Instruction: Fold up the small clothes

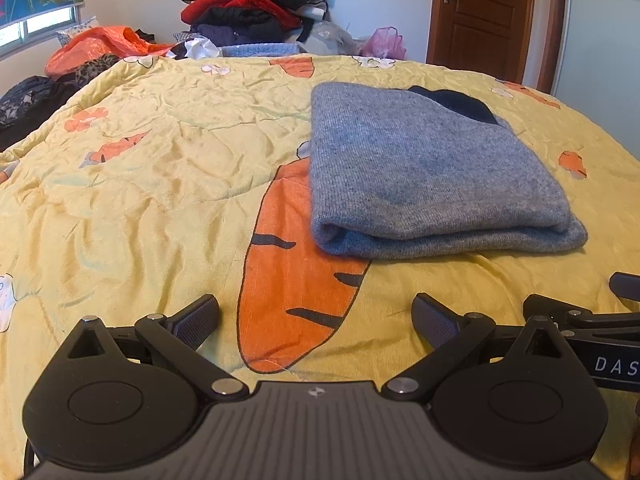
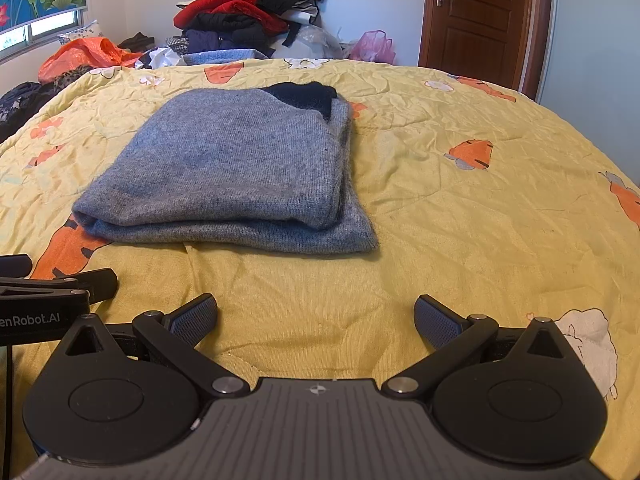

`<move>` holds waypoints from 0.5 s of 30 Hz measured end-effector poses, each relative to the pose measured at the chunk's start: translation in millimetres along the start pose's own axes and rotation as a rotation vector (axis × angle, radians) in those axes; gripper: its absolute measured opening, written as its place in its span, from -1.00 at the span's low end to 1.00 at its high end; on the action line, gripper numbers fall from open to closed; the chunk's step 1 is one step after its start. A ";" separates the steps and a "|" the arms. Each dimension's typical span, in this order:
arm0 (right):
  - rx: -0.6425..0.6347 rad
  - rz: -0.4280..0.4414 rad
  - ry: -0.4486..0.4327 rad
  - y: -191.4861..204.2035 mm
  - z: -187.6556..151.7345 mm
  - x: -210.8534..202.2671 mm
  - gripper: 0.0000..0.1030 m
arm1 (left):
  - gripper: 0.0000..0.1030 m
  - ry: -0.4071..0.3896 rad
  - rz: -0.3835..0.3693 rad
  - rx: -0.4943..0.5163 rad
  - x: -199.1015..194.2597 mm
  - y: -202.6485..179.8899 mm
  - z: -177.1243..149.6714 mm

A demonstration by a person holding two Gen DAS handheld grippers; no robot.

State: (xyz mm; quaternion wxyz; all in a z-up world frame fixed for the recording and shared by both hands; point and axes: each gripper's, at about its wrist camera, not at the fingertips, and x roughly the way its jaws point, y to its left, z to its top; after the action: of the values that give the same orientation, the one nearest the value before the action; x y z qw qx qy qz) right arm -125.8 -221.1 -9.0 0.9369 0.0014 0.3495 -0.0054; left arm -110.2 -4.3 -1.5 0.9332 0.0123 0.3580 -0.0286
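Note:
A grey knitted sweater (image 1: 424, 172) with a dark navy collar lies folded into a flat rectangle on the yellow carrot-print quilt (image 1: 140, 152). In the right wrist view the same sweater (image 2: 236, 168) sits ahead and to the left. My left gripper (image 1: 316, 320) hovers open over the quilt, short of the sweater's near fold, with nothing between its fingers. My right gripper (image 2: 316, 320) is also open and empty, behind the sweater's near right corner. Each gripper's side shows at the edge of the other's view.
A tall heap of red, black and dark clothes (image 1: 256, 4) stands past the far edge of the bed, beside an orange bag (image 1: 100, 46) and a pink plastic bag (image 1: 386, 42). A brown wooden door (image 1: 484, 16) is at the back right. Dark garments (image 1: 28, 100) lie at the far left.

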 end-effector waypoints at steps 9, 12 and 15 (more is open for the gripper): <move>0.000 0.000 0.000 0.0 -0.2 -0.2 1.00 | 1.00 -0.003 -0.003 0.001 -0.5 0.2 -0.6; 0.000 0.000 0.000 0.1 -0.3 -0.2 1.00 | 1.00 -0.003 -0.003 0.001 -0.6 0.4 -0.7; 0.000 0.000 0.000 0.4 -0.1 -0.2 1.00 | 1.00 -0.003 -0.003 0.000 -0.7 0.5 -0.6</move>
State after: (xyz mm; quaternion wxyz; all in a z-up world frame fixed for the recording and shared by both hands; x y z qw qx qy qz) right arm -126.0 -220.7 -9.0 0.9369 0.0015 0.3494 -0.0055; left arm -111.1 -3.8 -1.5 0.9337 0.0119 0.3566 -0.0302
